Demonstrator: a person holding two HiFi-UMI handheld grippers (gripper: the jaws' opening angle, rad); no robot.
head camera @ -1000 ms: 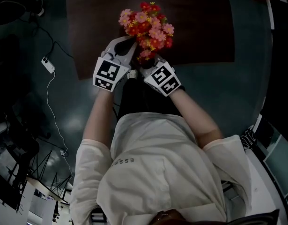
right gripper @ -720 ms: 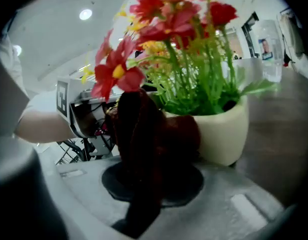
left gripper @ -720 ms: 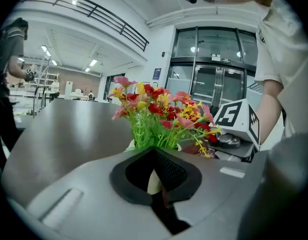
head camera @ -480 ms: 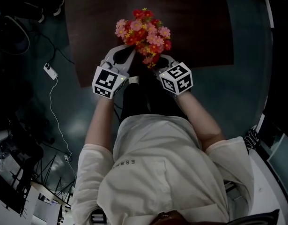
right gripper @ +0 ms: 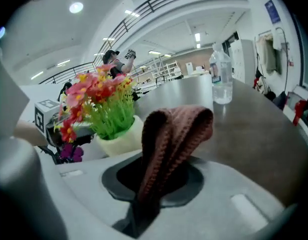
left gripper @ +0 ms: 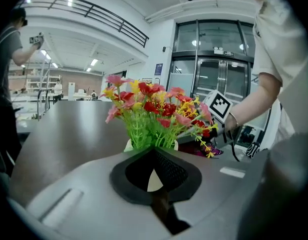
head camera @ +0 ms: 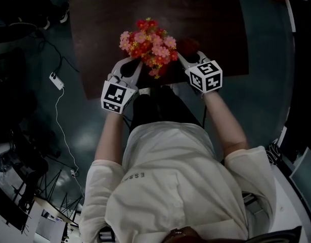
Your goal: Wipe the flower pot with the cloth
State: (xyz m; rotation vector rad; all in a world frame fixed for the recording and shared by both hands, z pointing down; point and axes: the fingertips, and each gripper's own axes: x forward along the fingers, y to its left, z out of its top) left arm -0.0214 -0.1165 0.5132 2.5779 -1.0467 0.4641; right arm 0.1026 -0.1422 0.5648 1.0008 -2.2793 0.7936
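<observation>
Right gripper (right gripper: 156,180): jaws pinching brown cloth (right gripper: 179,129). Flower pot (right gripper: 121,140) upright, near, just left of cloth. Left gripper (left gripper: 155,158): jaws pressed together, pot directly ahead, close.

Desk (head camera: 216,29): dark brown top, large bare areas. A clear water bottle (right gripper: 221,79) stands upright on it near the far edge, label around the middle.

Floor (head camera: 266,100): glossy grey-teal. Left of the desk I see a small white block (head camera: 56,80) lying on it, with a white cable (head camera: 56,120) trailing from it toward the lower left, where dark stand legs (head camera: 39,181) cluster.

Hall behind, from the left gripper view: tall glass doors (left gripper: 219,69), a balcony railing (left gripper: 98,19) overhead, strip lights (left gripper: 93,62) further back. A bystander (left gripper: 11,44) stands at the far left, one arm raised.
</observation>
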